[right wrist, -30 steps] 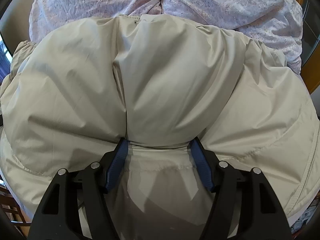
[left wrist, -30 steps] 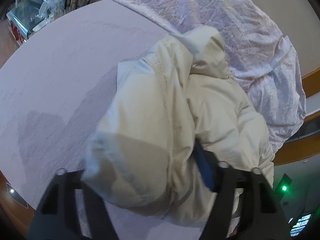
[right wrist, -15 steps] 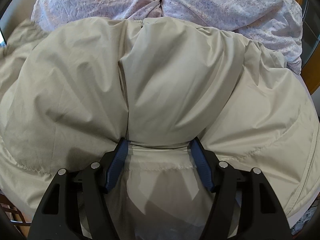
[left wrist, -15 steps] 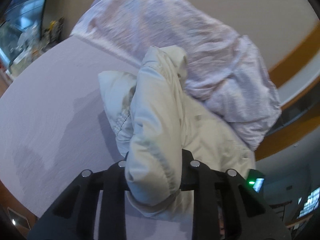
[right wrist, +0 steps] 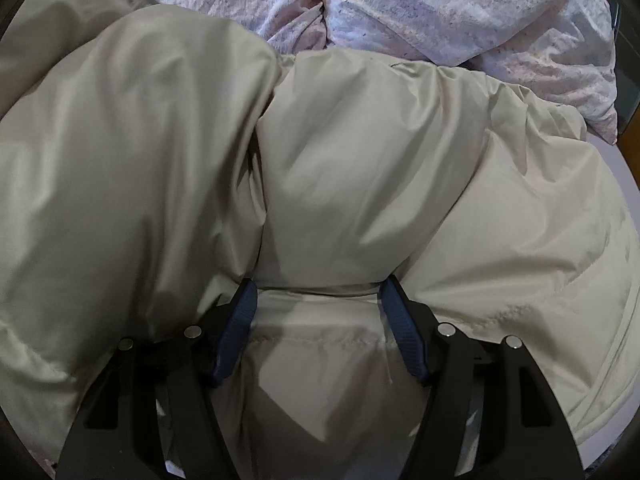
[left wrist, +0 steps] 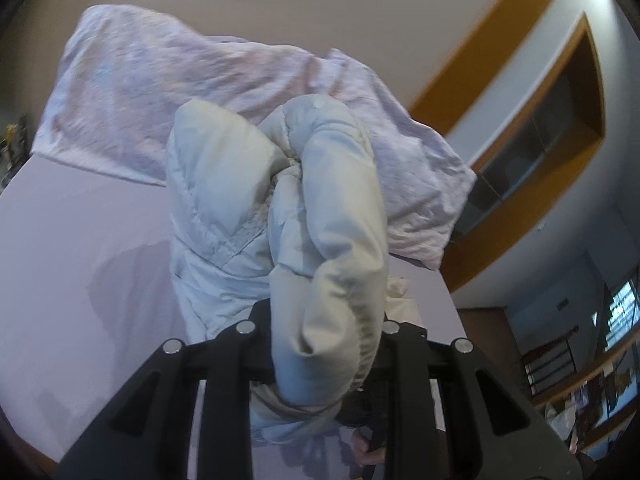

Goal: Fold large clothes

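Note:
A puffy cream jacket lies on the bed and fills the right wrist view. My right gripper points steeply down, its blue pads pressed on either side of a thick fold near the jacket's hem. In the left wrist view my left gripper is shut on a padded sleeve, which it holds up off the bed. The sleeve end hides its fingertips. The rest of the jacket hangs bunched behind the sleeve.
A crumpled pale floral duvet is heaped at the head of the bed, just beyond the jacket. The lavender sheet stretches bare to the left. A wall with orange wooden trim stands to the right.
My left gripper has shut on the sleeve end, then risen and rolled, pulling that side of the jacket up off the sheet. The right gripper has kept its grip and barely moved.

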Action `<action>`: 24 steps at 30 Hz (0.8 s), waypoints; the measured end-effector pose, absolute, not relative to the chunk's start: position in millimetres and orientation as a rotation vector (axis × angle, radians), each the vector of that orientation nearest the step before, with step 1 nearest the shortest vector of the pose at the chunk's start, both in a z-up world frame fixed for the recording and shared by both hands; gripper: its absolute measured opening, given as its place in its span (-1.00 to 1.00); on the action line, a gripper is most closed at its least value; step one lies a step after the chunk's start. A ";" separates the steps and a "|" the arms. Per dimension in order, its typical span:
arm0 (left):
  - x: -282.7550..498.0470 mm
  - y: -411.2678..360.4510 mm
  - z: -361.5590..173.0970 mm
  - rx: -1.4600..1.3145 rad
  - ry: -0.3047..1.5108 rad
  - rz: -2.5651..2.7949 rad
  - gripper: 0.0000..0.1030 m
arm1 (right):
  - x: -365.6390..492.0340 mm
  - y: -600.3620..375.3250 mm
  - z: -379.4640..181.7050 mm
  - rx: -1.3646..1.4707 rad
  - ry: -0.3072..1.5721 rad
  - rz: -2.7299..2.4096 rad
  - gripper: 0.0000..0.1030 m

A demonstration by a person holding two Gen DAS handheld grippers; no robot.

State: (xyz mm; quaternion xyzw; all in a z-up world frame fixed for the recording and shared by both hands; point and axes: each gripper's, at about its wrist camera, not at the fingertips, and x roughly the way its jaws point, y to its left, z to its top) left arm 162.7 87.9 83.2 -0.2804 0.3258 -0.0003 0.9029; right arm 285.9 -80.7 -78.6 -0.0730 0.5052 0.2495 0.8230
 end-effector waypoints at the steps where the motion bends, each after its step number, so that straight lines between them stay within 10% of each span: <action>1: 166.2 81.4 84.5 -0.573 0.675 -0.011 -0.52 | 285.2 -87.1 -76.0 -0.146 1.071 0.538 0.29; 24: 273.8 -98.4 48.5 -0.460 0.869 -0.297 -0.43 | 281.0 -272.6 -45.0 0.006 0.980 0.347 0.29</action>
